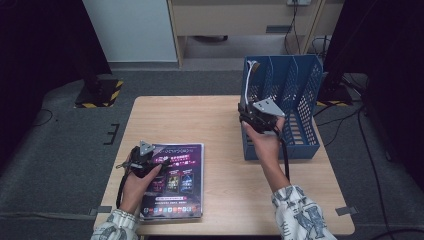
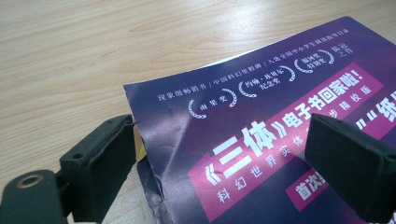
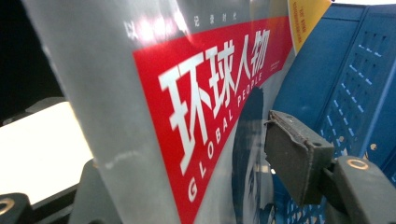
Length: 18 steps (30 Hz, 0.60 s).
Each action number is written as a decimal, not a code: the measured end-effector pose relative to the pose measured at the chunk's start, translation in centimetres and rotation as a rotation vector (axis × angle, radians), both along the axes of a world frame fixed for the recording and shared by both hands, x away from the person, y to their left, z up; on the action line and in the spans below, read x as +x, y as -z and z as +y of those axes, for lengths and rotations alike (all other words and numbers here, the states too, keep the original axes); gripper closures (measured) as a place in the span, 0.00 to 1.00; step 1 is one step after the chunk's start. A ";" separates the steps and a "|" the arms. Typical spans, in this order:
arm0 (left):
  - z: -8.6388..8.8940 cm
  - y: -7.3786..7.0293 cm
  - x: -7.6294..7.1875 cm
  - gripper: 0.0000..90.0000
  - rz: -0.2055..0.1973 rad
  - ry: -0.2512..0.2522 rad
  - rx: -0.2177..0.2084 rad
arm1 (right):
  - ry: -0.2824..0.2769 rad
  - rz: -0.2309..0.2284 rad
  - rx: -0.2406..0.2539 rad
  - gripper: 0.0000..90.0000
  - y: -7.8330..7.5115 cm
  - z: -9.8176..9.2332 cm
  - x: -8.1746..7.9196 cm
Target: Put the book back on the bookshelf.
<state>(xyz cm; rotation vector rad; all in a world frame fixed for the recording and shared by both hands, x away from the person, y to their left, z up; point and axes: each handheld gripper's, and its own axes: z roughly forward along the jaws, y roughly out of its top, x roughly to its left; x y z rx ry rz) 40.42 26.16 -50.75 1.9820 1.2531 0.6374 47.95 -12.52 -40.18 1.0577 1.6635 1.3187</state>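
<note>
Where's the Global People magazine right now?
The Global People magazine stands upright in the leftmost slot of the blue file rack at the table's far right, between the right gripper's open jaws.

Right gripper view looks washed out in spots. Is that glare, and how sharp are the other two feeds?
Right gripper view: glare streaks the glossy grey-and-red magazine near its top, and a pale patch at left is blown out. Left gripper view: sharp print on the purple magazine cover, no glare. High view: evenly lit light wooden table, dark surroundings, slightly soft.
</note>
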 end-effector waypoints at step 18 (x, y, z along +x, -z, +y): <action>-0.1 0.0 0.0 0.09 0.001 0.005 0.002 | -0.021 0.034 0.011 0.32 0.3 0.1 -0.3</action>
